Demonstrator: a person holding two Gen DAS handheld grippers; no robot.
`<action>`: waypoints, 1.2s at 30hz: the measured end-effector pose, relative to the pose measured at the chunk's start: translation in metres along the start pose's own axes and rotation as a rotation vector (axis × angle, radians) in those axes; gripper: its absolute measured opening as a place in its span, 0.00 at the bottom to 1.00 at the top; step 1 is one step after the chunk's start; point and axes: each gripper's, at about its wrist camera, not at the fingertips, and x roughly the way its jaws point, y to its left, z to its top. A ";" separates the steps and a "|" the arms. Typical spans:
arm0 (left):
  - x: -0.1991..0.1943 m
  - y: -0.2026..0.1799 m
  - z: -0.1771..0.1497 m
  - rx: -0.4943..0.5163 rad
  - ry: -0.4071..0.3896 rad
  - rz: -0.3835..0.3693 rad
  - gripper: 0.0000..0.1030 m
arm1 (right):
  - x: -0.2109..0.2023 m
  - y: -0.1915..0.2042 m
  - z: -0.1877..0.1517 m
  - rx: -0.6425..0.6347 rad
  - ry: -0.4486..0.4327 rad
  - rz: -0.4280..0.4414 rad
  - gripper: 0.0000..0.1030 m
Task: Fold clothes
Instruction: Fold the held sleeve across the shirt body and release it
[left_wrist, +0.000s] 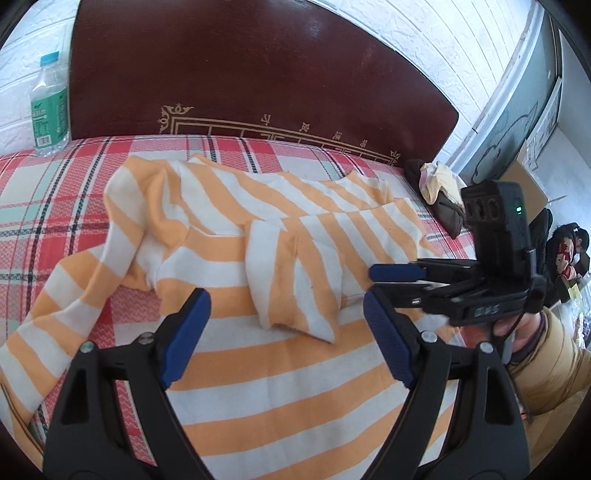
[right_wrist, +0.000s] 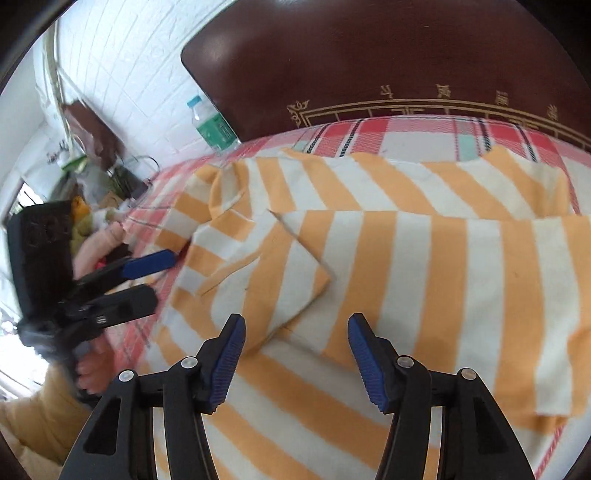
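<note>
Mid-fold on the orange-and-white striped top (left_wrist: 236, 369) spread over the plaid bedcover (left_wrist: 48, 206), one sleeve (right_wrist: 266, 273) already laid inward; left gripper (left_wrist: 284, 332) wide and empty, right gripper (right_wrist: 295, 354) parted and empty; next, probably pinching the other sleeve (left_wrist: 74, 291).

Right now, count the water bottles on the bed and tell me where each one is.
1. A clear water bottle with a green label stands upright at the head of the bed, beside the dark headboard against the white wall. Others may lie outside both views.
</note>
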 end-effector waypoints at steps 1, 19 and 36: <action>-0.002 0.003 -0.001 -0.012 -0.002 0.000 0.83 | 0.007 0.003 0.003 -0.012 0.003 -0.017 0.58; -0.027 0.043 -0.013 -0.119 -0.022 -0.023 0.83 | 0.066 0.051 0.061 -0.059 0.055 0.023 0.10; -0.104 0.066 -0.040 -0.015 -0.060 0.284 0.83 | 0.029 0.059 0.029 -0.144 -0.017 -0.048 0.32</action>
